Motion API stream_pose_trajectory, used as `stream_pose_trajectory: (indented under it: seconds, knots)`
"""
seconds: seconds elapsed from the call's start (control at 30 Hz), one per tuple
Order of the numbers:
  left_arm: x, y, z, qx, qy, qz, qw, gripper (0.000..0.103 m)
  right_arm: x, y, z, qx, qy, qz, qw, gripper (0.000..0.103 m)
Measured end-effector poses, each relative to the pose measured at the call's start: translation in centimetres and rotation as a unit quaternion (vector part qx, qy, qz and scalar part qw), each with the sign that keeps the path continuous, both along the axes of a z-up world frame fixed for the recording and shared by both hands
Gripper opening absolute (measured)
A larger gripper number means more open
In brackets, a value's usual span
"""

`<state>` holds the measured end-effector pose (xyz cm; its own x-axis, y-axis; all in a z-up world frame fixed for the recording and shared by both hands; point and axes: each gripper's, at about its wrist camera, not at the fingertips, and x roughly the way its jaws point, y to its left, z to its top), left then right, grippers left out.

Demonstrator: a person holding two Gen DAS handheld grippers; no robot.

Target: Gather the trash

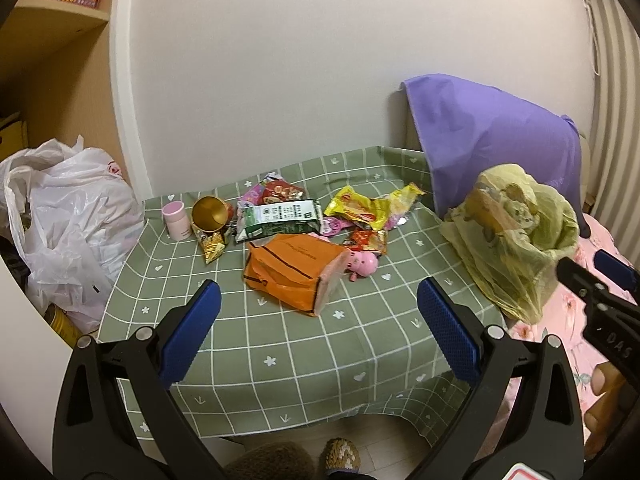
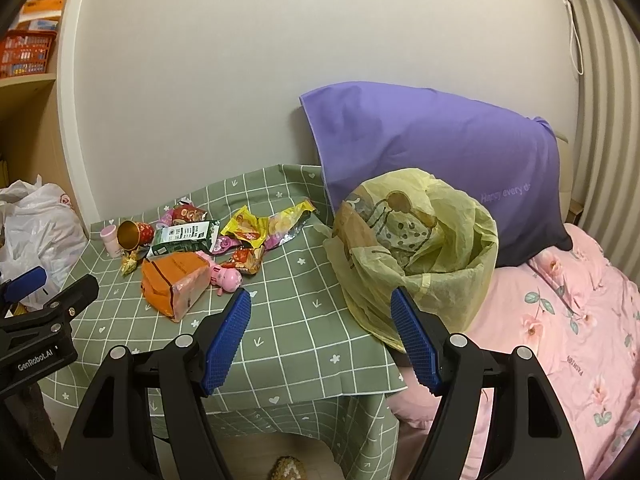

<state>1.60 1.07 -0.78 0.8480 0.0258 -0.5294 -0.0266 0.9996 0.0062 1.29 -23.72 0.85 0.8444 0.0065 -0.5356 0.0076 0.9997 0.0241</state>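
Observation:
Snack wrappers lie in a heap on the green checked tablecloth (image 1: pixel 280 344): an orange package (image 1: pixel 292 276), a green and white packet (image 1: pixel 280 220), yellow wrappers (image 1: pixel 368 208), red wrappers (image 1: pixel 280 192). A yellow plastic bag (image 1: pixel 516 236) stands open at the table's right edge; it also shows in the right wrist view (image 2: pixel 416 248). My left gripper (image 1: pixel 320 320) is open and empty, above the table's near side in front of the orange package (image 2: pixel 172 280). My right gripper (image 2: pixel 320 336) is open and empty, just in front of the yellow bag.
A pink cup (image 1: pixel 176 220), a gold tin (image 1: pixel 208 212) and a pink pig toy (image 1: pixel 362 264) lie among the wrappers. White plastic bags (image 1: pixel 68 216) sit left of the table. A purple pillow (image 2: pixel 432 148) and pink bedding (image 2: pixel 560 320) lie to the right.

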Motion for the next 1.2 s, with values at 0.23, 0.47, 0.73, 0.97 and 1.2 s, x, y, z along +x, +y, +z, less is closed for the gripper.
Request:
stream_pose_trajectory:
  seconds: [0.23, 0.47, 0.73, 0.97, 1.2]
  knots:
    - [2.5, 3.0, -0.8, -0.014, -0.002, 0.026, 0.9996, 0.094, 3.4, 0.1, -0.2, 0.008, 0.008, 0.011, 1.0, 0.069]
    - [6.4, 6.5, -2.1, -0.028, 0.0, 0.051, 0.9983, 0.094, 7.9, 1.7, -1.1, 0.007, 0.022, 0.041, 0.999, 0.069]
    - [13.0, 9.6, -4.5, -0.052, 0.033, 0.063, 0.9961, 0.094, 14.5, 4.2, -2.9, -0.021, 0.034, 0.092, 0.995, 0.069]
    - [18.4, 12.6, -5.5, -0.052, 0.051, 0.068, 0.995, 0.094, 21.3, 4.8, -6.1, 0.003, 0.065, 0.125, 0.99, 0.069]
    - [21.5, 16.7, -6.3, -0.067, 0.101, 0.106, 0.987, 0.094, 24.6, 5.6, -8.5, 0.014, 0.081, 0.153, 0.985, 0.069]
